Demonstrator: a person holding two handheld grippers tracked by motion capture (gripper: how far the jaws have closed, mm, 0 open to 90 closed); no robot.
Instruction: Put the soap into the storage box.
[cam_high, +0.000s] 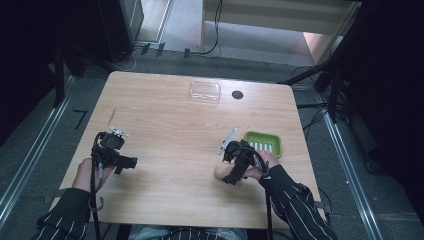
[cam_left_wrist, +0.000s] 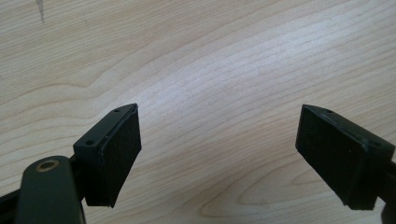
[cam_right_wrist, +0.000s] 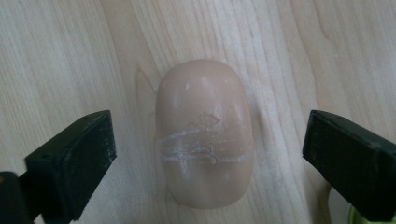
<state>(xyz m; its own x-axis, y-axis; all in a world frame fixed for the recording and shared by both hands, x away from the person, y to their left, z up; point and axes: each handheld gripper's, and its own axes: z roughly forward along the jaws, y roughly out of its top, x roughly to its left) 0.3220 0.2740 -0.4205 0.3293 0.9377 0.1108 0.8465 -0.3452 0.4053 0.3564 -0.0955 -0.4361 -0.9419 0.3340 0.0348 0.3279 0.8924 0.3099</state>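
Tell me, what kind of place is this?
Probably a lab recording station: a lone wooden table ringed by floor cables, dark curtains, and a person holding the left gripper and right gripper.

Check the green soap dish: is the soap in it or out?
Out. The soap lies on the table between the right gripper open jaws; the green dish sits beside.

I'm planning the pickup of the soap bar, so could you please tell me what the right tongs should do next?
Probably close. The right tongs stand open with the soap bar lying on the table between their pads, clear of both sides.
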